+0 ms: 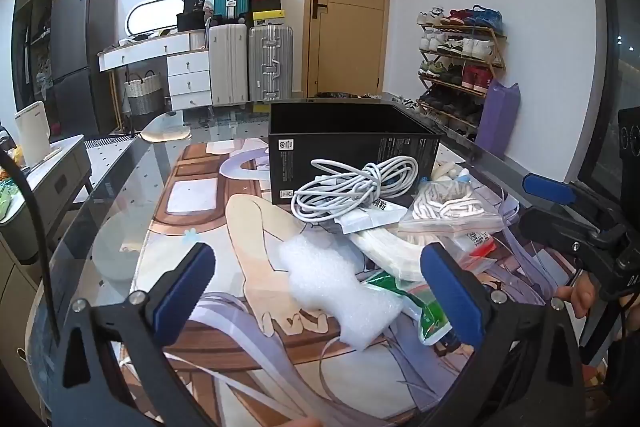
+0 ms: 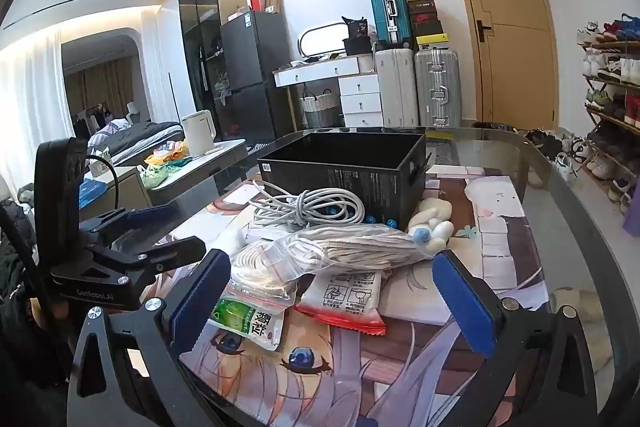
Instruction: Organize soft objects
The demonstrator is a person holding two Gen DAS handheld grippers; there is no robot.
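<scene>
A pile of soft items lies on the printed mat in front of an open black box (image 1: 352, 151) (image 2: 344, 171). It holds a white foam sheet (image 1: 336, 291), a coiled white cable (image 1: 356, 187) (image 2: 316, 207), a clear bag of white cord (image 1: 448, 211) (image 2: 328, 251), a green packet (image 1: 424, 307) (image 2: 248, 319), a red-edged packet (image 2: 348, 299) and a small plush toy (image 2: 430, 223). My left gripper (image 1: 320, 291) is open, its fingers either side of the foam sheet. My right gripper (image 2: 332, 291) is open and empty just before the bag and packets; it also shows in the left wrist view (image 1: 560, 195).
The glass table (image 2: 560, 187) carries the anime mat (image 1: 208, 195). Beyond its far edge stand suitcases (image 1: 248, 63), a white dresser (image 1: 176, 67), a door (image 1: 348, 3) and a shoe rack (image 1: 460, 67). A side counter with a kettle (image 2: 198, 131) stands to the left.
</scene>
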